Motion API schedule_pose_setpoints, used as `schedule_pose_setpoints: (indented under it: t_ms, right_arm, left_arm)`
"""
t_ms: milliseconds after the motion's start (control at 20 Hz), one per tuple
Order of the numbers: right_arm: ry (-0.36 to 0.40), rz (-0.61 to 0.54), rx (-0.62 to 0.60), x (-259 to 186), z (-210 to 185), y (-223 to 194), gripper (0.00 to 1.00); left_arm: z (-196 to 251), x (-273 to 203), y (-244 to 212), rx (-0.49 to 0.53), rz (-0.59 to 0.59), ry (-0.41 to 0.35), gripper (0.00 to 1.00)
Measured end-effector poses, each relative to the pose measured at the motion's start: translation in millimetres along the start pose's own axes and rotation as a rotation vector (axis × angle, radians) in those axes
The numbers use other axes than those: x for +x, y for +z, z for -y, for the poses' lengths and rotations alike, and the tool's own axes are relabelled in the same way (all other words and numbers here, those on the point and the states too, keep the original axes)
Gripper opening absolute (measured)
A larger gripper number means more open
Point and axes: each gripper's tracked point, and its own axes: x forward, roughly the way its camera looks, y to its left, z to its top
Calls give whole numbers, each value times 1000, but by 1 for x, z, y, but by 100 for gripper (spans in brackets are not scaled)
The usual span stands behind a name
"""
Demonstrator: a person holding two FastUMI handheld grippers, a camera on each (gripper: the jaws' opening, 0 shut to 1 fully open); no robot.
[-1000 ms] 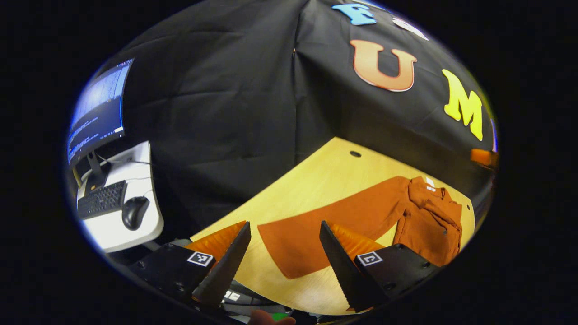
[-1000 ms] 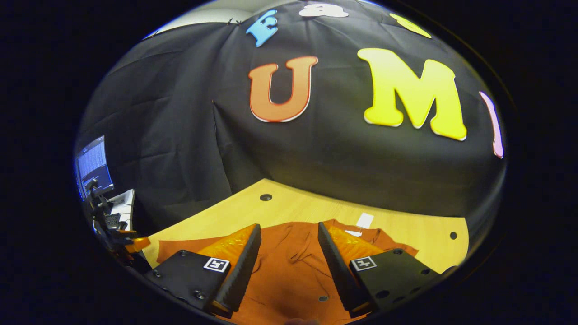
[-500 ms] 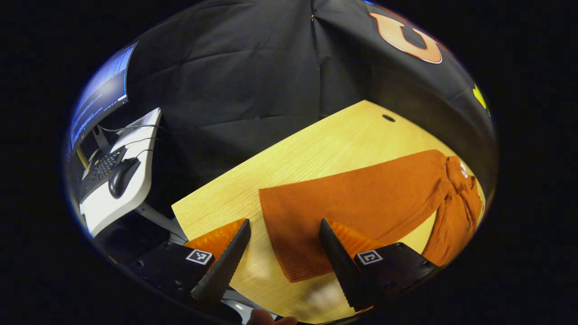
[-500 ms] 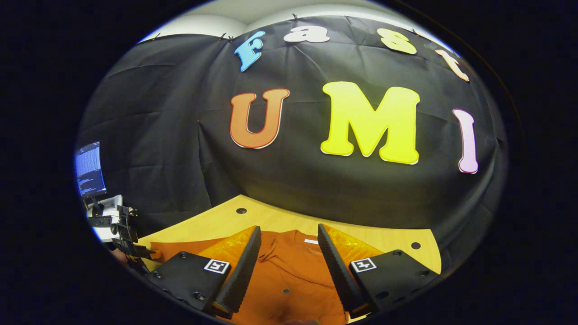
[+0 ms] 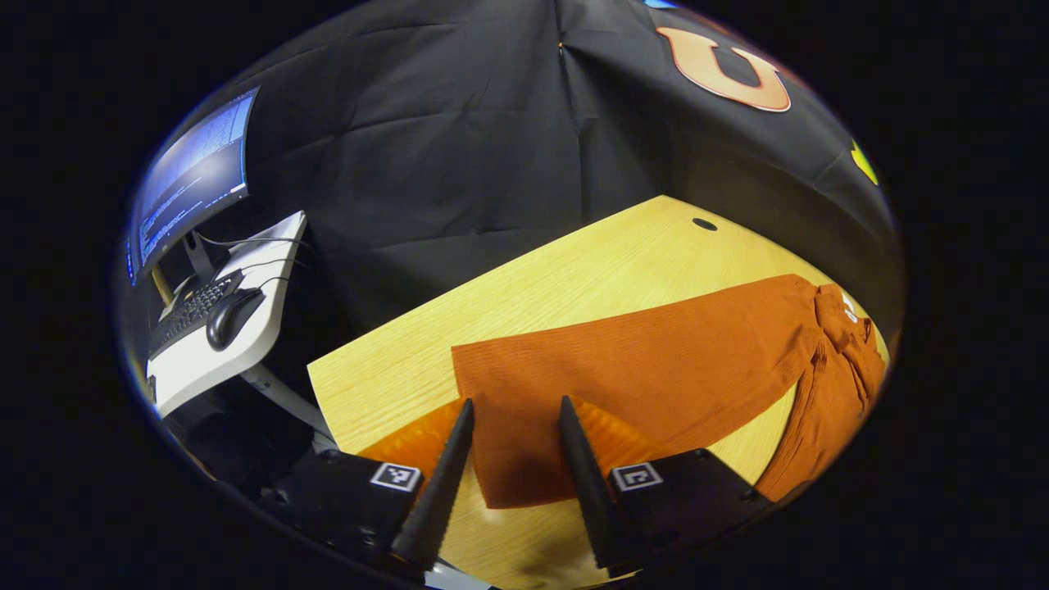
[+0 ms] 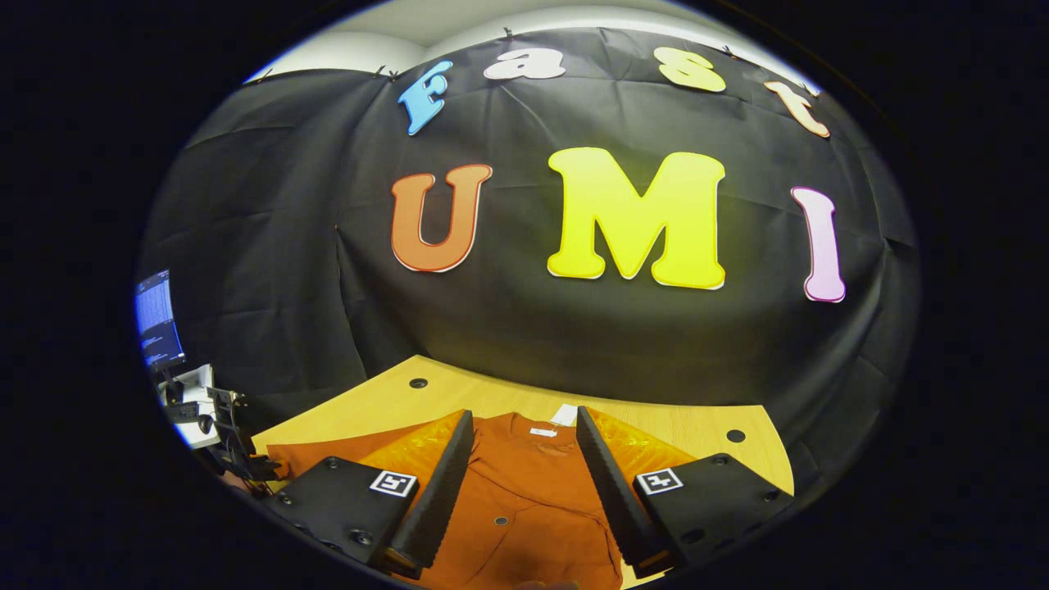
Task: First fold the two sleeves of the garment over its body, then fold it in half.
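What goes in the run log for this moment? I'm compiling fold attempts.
stage: first sleeve fold, not yet gripped | left gripper: open, straddling sleeve cuff on table | right gripper: open above sweater body

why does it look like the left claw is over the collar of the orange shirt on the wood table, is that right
Not the collar. In the left gripper view the left claw straddles the cuff end of the sleeve of the shirt, spread flat on the table.

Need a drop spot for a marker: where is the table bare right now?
Bare wood lies between the rust-orange knit garment's spread sleeve and the black cloth wall, around the cable hole on the light wooden table. A thin strip runs behind the collar. The sleeve end, under the left gripper, is crowded.
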Motion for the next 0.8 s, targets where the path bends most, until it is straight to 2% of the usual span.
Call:
schedule_pose_setpoints:
  t_ms: [50, 100, 150, 250, 350, 450, 550, 800]
  right_arm:
    - [-4, 3, 1, 0, 2, 2, 82]
    - [-8, 4, -3, -2, 4, 3, 82]
    - [-12, 3, -8, -3, 6, 3, 82]
    - [-10, 1, -4, -7, 5, 1, 82]
    - [-8, -12, 3, -11, 3, -5, 82]
    - [-7, -21, 3, -17, 2, -13, 82]
    - [-15, -30, -5, -22, 6, -22, 82]
    - [-63, -44, 35, -32, 32, -32, 82]
  left_arm:
    - [2, 1, 1, -15, 3, -1, 53]
    - [3, 2, 1, -32, -1, 0, 49]
    - [3, 1, 2, -48, -5, 0, 51]
    - [7, 3, 1, -71, -16, -8, 29]
    - [8, 1, 3, -59, -44, -15, 17]
    - [19, 3, 6, -116, -65, -85, 7]
    - [31, -1, 17, -162, -82, -162, 3]
    - [48, -3, 77, -165, -31, -334, 3]
